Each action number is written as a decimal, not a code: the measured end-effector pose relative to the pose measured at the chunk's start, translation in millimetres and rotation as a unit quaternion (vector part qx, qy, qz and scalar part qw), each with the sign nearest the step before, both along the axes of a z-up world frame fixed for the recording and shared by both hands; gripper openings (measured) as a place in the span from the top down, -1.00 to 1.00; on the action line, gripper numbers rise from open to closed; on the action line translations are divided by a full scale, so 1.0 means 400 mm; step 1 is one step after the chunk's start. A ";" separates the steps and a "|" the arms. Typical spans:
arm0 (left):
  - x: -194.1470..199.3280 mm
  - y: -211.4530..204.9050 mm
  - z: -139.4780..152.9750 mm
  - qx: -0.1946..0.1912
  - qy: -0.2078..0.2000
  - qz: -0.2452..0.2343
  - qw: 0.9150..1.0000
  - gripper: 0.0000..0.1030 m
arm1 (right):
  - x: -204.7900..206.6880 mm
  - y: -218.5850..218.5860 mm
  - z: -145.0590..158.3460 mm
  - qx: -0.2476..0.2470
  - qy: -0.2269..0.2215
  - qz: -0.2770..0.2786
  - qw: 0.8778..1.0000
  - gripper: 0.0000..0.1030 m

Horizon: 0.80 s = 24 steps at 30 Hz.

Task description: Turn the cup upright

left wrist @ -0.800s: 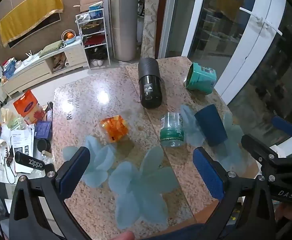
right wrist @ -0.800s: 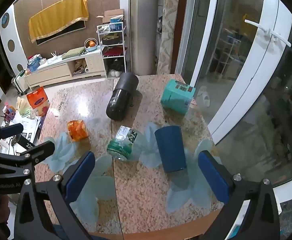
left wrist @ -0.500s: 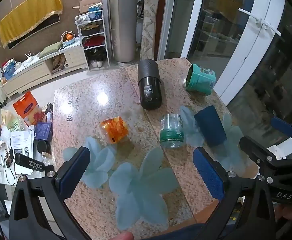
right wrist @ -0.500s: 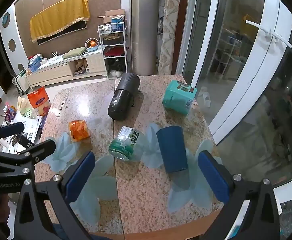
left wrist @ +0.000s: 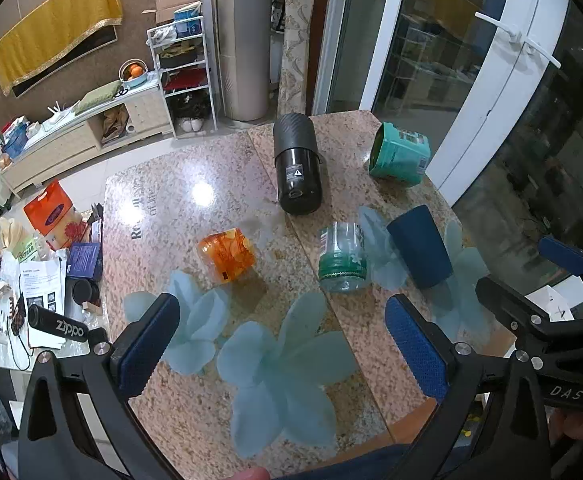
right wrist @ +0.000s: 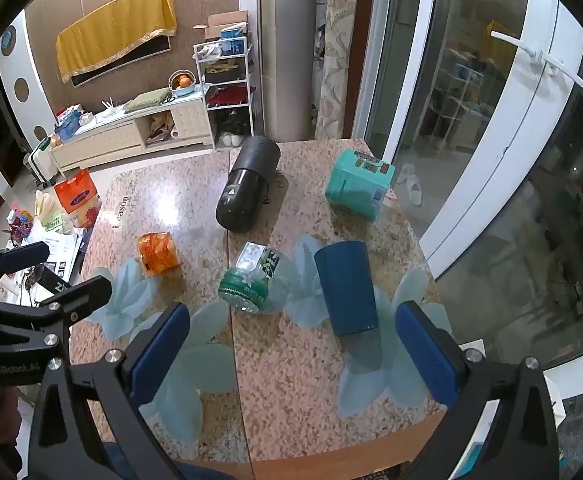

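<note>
A dark blue cup [right wrist: 347,288] lies on its side on the granite table [right wrist: 291,380], also in the left wrist view [left wrist: 419,246]. My right gripper [right wrist: 291,356] is open and empty, held above the table's near edge, just short of the cup. My left gripper [left wrist: 279,344] is open and empty, above the near left part of the table, apart from everything. The right gripper's fingers [left wrist: 507,312] show at the right edge of the left wrist view.
Lying on the table: a clear green-capped jar [right wrist: 251,280], an orange jar [right wrist: 159,254], a black flask [right wrist: 247,188] and a teal box [right wrist: 357,186]. Glass doors stand right [right wrist: 491,160]; floor clutter left [left wrist: 31,272].
Both grippers have drawn back slightly from the table; the objects sit a little farther away in both views. Nothing on the table has moved.
</note>
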State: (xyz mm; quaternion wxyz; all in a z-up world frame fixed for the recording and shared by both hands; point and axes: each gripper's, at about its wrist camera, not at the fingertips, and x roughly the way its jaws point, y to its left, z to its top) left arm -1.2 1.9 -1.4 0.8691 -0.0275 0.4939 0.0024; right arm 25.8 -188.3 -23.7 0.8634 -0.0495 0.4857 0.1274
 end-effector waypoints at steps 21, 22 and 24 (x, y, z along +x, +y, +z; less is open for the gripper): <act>0.001 0.009 0.001 -0.007 -0.002 -0.006 1.000 -1.00 | -0.003 0.001 0.006 0.000 -0.002 -0.003 1.000 -1.00; 0.000 0.010 0.001 -0.008 -0.001 -0.007 1.000 -1.00 | -0.002 0.001 0.005 0.000 -0.002 -0.003 1.000 -1.00; 0.002 0.010 0.000 -0.007 0.000 -0.008 1.000 -1.00 | -0.003 0.001 0.006 0.002 -0.001 -0.003 1.000 -1.00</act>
